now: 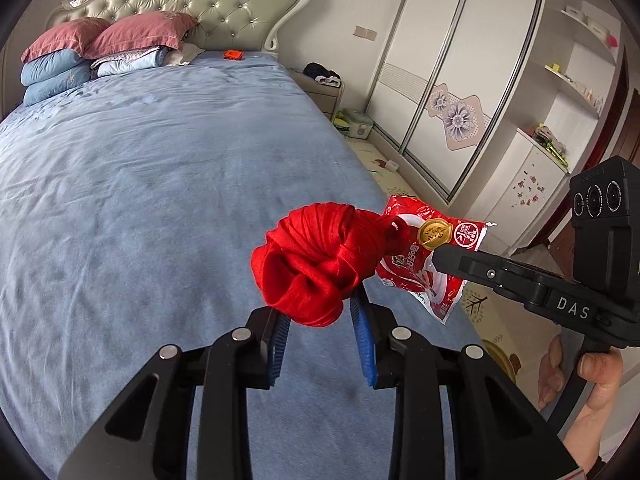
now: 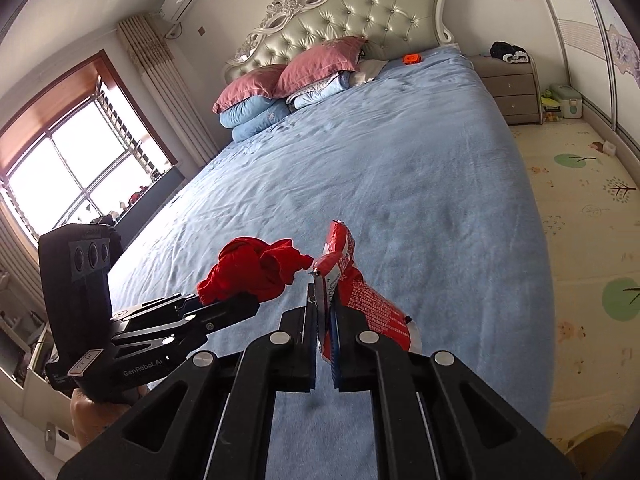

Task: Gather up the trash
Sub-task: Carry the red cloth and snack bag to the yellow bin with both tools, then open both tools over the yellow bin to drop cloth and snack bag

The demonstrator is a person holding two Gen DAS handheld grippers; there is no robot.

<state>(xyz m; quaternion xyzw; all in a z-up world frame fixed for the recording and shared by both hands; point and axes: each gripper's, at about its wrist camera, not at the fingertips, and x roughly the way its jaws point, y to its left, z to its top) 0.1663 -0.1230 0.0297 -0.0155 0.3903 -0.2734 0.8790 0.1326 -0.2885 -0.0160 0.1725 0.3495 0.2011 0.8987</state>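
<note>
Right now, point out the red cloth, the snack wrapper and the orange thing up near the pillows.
red cloth (image 1: 308, 268), left wrist view, middle of the bunched fabric.
snack wrapper (image 2: 366, 304), right wrist view, printed red side beside the tongs.
orange thing (image 1: 233, 54), left wrist view, its top face, on the bed.

"DAS" on right gripper (image 1: 438, 258); "GenRobot.AI" on left gripper (image 2: 240, 306).

A blue-covered bed (image 2: 400, 184) fills the room; tufted headboard (image 2: 360, 12) behind it, bright window (image 2: 76, 160) left, nightstand (image 2: 510, 88) and patterned floor mat (image 2: 580, 240) right.
</note>
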